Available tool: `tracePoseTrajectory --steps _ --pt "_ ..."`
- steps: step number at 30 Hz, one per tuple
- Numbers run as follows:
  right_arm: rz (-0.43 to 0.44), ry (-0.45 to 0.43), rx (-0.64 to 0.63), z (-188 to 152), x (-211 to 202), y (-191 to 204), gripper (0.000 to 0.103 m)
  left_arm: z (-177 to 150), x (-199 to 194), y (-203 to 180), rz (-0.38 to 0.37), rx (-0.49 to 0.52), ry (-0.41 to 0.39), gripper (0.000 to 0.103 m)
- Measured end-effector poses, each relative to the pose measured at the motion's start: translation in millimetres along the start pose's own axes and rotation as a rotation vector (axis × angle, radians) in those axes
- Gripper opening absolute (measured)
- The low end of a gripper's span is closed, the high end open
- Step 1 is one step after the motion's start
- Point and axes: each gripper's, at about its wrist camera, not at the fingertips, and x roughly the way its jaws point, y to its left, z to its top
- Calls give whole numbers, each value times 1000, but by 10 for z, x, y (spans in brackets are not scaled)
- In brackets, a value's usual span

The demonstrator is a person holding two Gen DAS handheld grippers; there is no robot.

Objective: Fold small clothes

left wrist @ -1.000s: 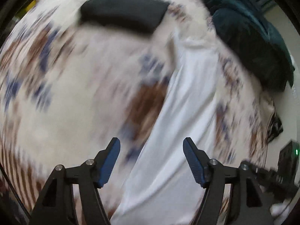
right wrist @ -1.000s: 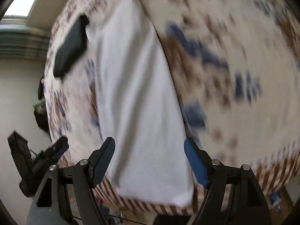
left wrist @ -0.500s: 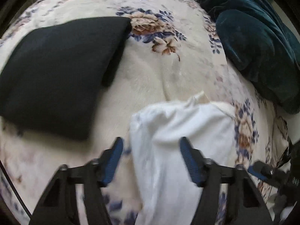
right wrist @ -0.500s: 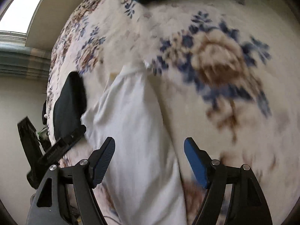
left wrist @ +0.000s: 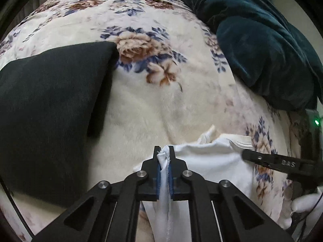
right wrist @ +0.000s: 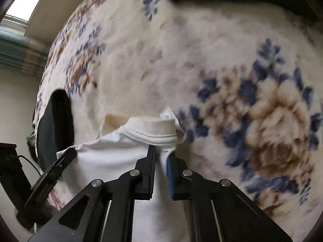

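Two grippers angled steeply down onto the floral blanket [left wrist: 141, 109]. Left gripper [left wrist: 164, 157] had just closed — pads pinching a bunched corner of the white garment [left wrist: 212, 161] near its collar end. Right gripper [right wrist: 161, 157] had just been closing too, clamped on the fabric below the collar [right wrist: 149, 127]. Garment lay on the blanket beside a folded black garment [left wrist: 46, 104]. "DAS" was readable on the right gripper's finger [left wrist: 282, 162]; neck tag [right wrist: 167, 115] illegible.

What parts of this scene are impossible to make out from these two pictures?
- White shirt, left wrist view: its lower part is hidden behind the left gripper.
- Shirt label, right wrist view: print blurred.
- Black folded garment: cut off by the left edge.
- Dark teal blanket: runs past the right edge.
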Motion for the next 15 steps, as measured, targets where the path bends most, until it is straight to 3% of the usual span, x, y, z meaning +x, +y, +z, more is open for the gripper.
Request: tracePoseTrajectory --steps 3,6,8,10,11,13,15 --pt "-12 -33 6 37 -97 -30 10 50 204 56 9 -9 46 5" --pt "16 44 17 68 -23 -51 11 60 300 163 -8 -67 107 9" --pt "36 66 6 58 -53 -48 23 65 171 260 -38 -124 96 20" --pt "57 70 -5 21 -112 -68 81 62 77 338 -79 -156 77 58" --pt "85 68 -5 4 -129 -82 88 62 45 416 -131 -197 68 63" --pt "114 63 6 0 -112 -126 89 63 87 492 -180 -224 77 64" --pt "137 79 27 10 -44 -184 89 79 209 500 -164 -209 111 64"
